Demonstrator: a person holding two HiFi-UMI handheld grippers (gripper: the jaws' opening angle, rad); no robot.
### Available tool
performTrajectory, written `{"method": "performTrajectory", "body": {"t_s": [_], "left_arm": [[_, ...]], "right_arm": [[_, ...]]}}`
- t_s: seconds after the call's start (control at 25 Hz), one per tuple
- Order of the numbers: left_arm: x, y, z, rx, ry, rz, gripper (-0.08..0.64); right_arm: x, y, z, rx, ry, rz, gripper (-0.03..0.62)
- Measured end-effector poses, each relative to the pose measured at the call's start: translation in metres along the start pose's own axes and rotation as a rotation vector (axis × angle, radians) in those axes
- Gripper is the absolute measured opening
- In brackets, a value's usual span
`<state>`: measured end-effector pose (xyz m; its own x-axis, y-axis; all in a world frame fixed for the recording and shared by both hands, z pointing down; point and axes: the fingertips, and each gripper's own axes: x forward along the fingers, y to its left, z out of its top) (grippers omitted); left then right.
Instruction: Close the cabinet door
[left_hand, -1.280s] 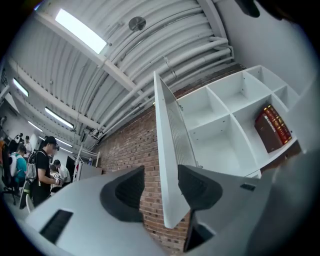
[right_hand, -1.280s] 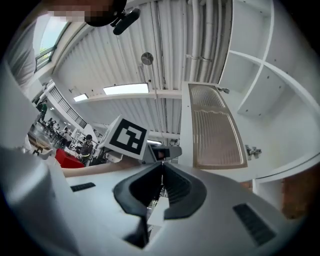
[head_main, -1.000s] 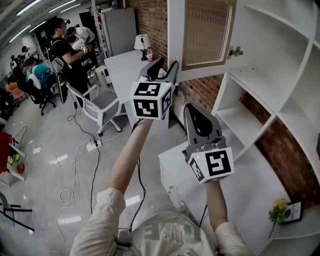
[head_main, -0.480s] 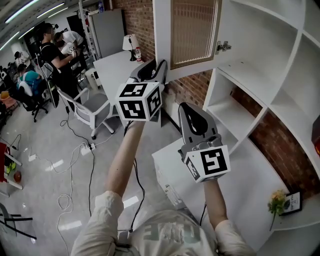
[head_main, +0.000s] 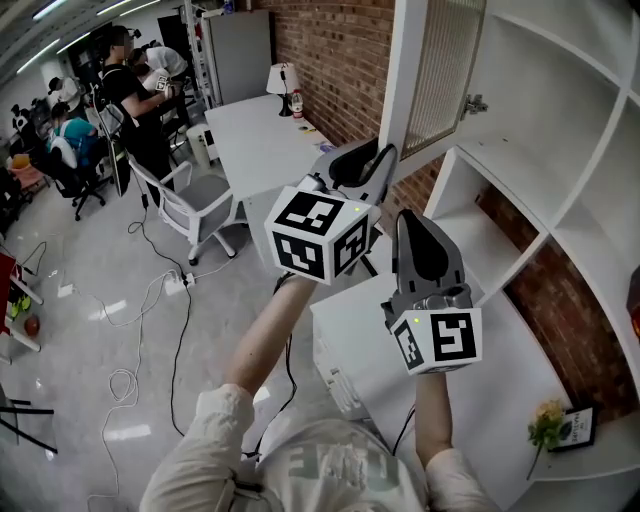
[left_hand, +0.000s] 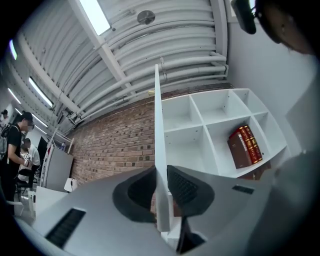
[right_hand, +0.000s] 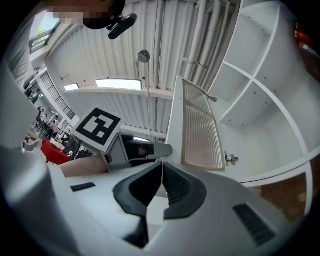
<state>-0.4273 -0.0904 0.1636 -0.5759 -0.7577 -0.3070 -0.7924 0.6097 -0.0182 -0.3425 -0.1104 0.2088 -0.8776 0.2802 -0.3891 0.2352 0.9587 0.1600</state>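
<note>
The white cabinet door (head_main: 432, 75) with a ribbed glass panel hangs half open from the shelf cabinet (head_main: 545, 130). My left gripper (head_main: 376, 158) is at the door's lower free edge. In the left gripper view the door (left_hand: 157, 145) shows as a thin edge between the jaws of the left gripper (left_hand: 161, 176), which are closing, and both pads press on it. My right gripper (head_main: 415, 222) is held below and right of the left one, apart from the door. Its jaws are shut in the right gripper view (right_hand: 161, 169) with nothing between them; the door (right_hand: 200, 125) is beyond.
Red books (left_hand: 244, 146) stand in one cabinet cell. A white counter (head_main: 500, 370) lies below the shelves, with a yellow flower (head_main: 547, 422) at its right. A white desk with a lamp (head_main: 286, 80), office chairs, floor cables and people are to the left.
The door has swung toward the cabinet and now shows more edge-on. My left gripper moved right with it, its jaws narrowing. The right gripper shifted slightly right.
</note>
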Motion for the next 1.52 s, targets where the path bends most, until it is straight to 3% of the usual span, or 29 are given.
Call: {"method": "performTrajectory", "body": {"t_s": [0.2, 0.4, 0.52, 0.68, 1.2, 1.52], "left_arm": [[-0.001, -0.009, -0.003, -0.038, -0.004, -0.05, 0.08], [-0.005, -0.029, 0.002, -0.04, 0.007, -0.169, 0.08], [-0.005, -0.044, 0.003, -0.017, 0.0, -0.206, 0.083], [-0.003, -0.062, 0.002, -0.046, -0.012, -0.264, 0.086], [0.009, -0.118, 0.0, -0.065, -0.066, -0.388, 0.106], [0.053, -0.183, -0.014, -0.145, 0.009, -0.563, 0.094]], "right_arm": [[-0.005, -0.016, 0.002, -0.004, -0.005, -0.043, 0.018], [-0.012, -0.024, 0.008, 0.01, -0.013, -0.074, 0.018], [-0.015, -0.026, 0.007, 0.016, -0.012, -0.083, 0.018], [-0.022, -0.033, 0.007, 0.017, -0.008, -0.106, 0.018], [-0.065, -0.062, 0.011, -0.041, 0.018, -0.243, 0.018], [-0.093, -0.084, 0.025, -0.095, 0.029, -0.348, 0.018]]}}
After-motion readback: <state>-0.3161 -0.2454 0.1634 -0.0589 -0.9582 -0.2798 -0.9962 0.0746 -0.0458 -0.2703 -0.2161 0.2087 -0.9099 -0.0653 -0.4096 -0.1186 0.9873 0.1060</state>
